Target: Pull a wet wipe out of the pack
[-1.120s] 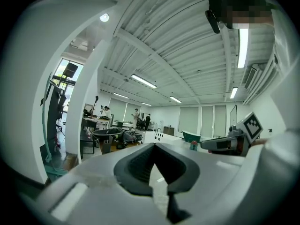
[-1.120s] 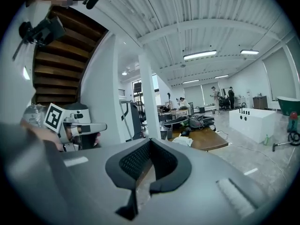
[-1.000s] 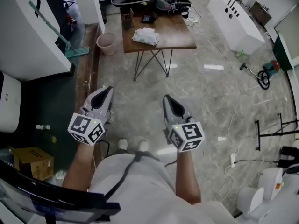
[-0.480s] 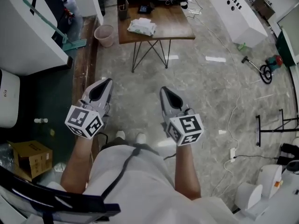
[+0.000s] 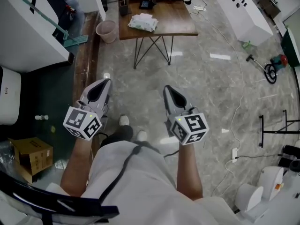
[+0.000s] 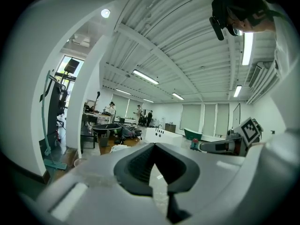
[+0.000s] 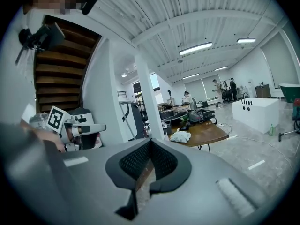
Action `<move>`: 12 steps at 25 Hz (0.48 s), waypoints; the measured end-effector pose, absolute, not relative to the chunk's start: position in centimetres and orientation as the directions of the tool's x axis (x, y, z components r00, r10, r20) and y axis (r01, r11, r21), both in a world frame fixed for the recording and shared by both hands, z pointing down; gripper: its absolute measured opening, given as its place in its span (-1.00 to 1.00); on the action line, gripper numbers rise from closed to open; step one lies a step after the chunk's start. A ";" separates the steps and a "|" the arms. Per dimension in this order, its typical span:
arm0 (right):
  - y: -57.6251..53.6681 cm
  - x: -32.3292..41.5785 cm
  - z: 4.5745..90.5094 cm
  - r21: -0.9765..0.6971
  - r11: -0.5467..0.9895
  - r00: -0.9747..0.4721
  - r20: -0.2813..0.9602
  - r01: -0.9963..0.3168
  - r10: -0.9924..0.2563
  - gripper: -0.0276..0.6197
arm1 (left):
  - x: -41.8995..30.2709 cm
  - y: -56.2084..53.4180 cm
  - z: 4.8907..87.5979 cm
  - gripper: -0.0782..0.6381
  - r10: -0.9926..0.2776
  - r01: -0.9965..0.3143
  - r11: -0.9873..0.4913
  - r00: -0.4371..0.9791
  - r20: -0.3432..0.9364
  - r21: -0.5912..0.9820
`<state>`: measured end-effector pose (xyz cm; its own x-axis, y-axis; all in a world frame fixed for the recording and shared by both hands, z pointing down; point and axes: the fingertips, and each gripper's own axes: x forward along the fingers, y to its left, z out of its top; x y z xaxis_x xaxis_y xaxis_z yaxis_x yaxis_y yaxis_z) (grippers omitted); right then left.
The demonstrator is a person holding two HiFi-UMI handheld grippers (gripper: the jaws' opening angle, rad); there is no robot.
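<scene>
- Left gripper [image 6: 153, 145]: jaws together, nothing between.
- Right gripper [image 6: 220, 146] at 3 o'clock from them.
- Wipe pack [image 6: 118, 148] on table [image 6: 135, 142], 9 o'clock, well apart.
- People [image 6: 140, 112] far off, 11 o'clock.

The white wet wipe pack [image 5: 143, 22] lies flat, slightly rumpled. It is well ahead of the left gripper [image 5: 106, 82] and right gripper [image 5: 167, 89].

White wipe pack [image 5: 142, 22], brown table [image 5: 176, 23]

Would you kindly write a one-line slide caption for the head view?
Left tool and right tool, both shut and empty, held short of the wooden table bearing the wet wipe pack.
</scene>
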<state>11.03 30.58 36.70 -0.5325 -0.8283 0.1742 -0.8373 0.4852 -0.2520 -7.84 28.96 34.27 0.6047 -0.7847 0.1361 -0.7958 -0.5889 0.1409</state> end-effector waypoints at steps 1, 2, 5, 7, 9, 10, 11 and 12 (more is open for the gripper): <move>30.4 10.8 36.7 -0.248 0.498 -0.544 0.173 -0.831 -0.821 -0.89 | -7.8 28.6 34.2 -0.77 -0.784 -0.794 -0.591 0.607 0.133 0.142; 30.2 10.4 36.7 -0.243 0.513 -0.557 0.172 -0.823 -0.813 -0.89 | -7.7 28.2 34.2 -0.77 -0.783 -0.793 -0.592 0.608 0.129 0.145; 29.2 9.8 36.7 -0.226 0.528 -0.567 0.179 -0.819 -0.804 -0.89 | -7.6 26.6 34.2 -0.77 -0.778 -0.787 -0.600 0.616 0.124 0.145; 28.1 9.8 36.6 -0.213 0.521 -0.558 0.187 -0.827 -0.809 -0.89 | -7.6 25.3 34.2 -0.76 -0.771 -0.780 -0.609 0.625 0.122 0.146; 26.8 9.6 36.5 -0.207 0.518 -0.553 0.190 -0.830 -0.811 -0.89 | -7.6 23.6 34.4 -0.77 -0.762 -0.770 -0.619 0.636 0.119 0.151; 26.1 9.5 36.5 -0.200 0.518 -0.552 0.196 -0.832 -0.811 -0.89 | -7.5 22.7 34.5 -0.77 -0.757 -0.765 -0.626 0.643 0.119 0.153; 25.3 9.4 36.5 -0.191 0.519 -0.551 0.202 -0.833 -0.810 -0.89 | -7.5 21.6 34.5 -0.77 -0.751 -0.759 -0.633 0.650 0.118 0.153; 24.5 9.2 36.4 -0.185 0.520 -0.550 0.204 -0.834 -0.810 -0.89 | -7.4 20.6 34.5 -0.77 -0.745 -0.753 -0.640 0.657 0.117 0.154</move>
